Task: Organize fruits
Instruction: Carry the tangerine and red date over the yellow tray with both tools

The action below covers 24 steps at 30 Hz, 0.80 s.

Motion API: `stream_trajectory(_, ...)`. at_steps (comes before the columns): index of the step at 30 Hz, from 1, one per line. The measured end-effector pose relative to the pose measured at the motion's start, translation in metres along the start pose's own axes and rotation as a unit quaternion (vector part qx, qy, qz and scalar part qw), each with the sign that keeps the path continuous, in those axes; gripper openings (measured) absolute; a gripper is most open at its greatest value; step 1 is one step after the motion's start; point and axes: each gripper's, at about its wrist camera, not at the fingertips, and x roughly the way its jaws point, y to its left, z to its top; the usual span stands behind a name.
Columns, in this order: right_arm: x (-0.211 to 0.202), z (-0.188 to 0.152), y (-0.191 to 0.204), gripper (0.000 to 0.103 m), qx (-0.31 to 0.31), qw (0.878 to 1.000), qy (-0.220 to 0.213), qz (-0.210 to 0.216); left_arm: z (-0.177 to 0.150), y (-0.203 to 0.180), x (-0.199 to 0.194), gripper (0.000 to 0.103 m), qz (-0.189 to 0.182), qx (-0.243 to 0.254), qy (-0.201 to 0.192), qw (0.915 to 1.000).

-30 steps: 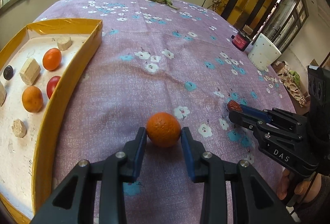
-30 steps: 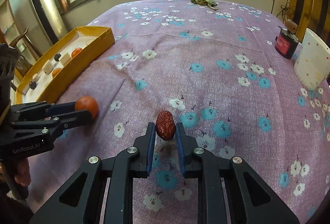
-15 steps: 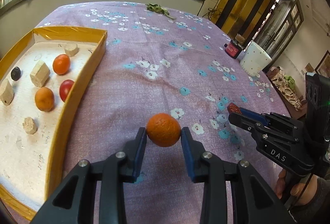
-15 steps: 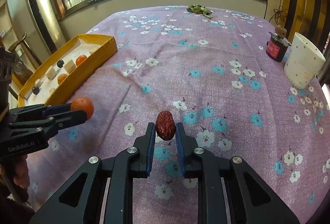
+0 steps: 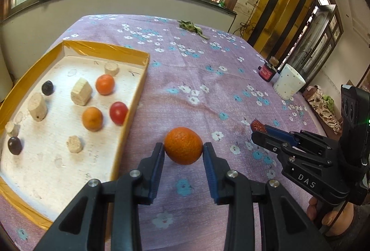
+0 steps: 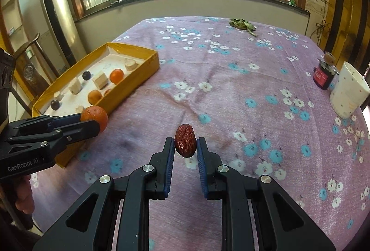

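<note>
My left gripper (image 5: 183, 150) is shut on an orange mandarin (image 5: 183, 145) and holds it above the purple flowered cloth, just right of the yellow tray (image 5: 136, 89). My right gripper (image 6: 185, 145) is shut on a wrinkled red date (image 6: 185, 143), held above the cloth. The mandarin also shows in the right wrist view (image 6: 94, 116), and the date shows in the left wrist view (image 5: 257, 125). The tray holds two oranges (image 5: 92, 118), a red tomato (image 5: 118, 112), two dark round fruits (image 5: 47, 87) and several beige blocks (image 5: 81, 91).
A white dotted cup (image 5: 289, 85) and a small dark red jar (image 5: 268, 70) stand at the table's right edge. Green leaves (image 5: 192, 27) lie at the far edge. The tray also shows in the right wrist view (image 6: 148, 67).
Both grippers have risen with their fruits, so more of the table and the tray shows. The left gripper has moved closer to the tray's near right side.
</note>
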Motion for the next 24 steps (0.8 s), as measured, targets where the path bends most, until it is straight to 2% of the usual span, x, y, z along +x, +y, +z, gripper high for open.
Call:
stream_trajectory(6, 0.005, 0.016, 0.03, 0.019, -0.013, 1.0, -0.007, 0.017, 0.003, 0.028, -0.019, 0.037, 0.012, -0.019, -0.017, 0.9996)
stream_trajectory(15, 0.018, 0.035, 0.08, 0.019, -0.045, 0.998, -0.01, 0.045, 0.002, 0.081, -0.046, 0.037, 0.052, -0.049, -0.034, 0.9969)
stream_trajectory(24, 0.038, 0.046, 0.13, 0.019, -0.072, 0.993, 0.002, 0.088, -0.01, 0.132, -0.059, 0.037, 0.088, -0.073, -0.029, 0.993)
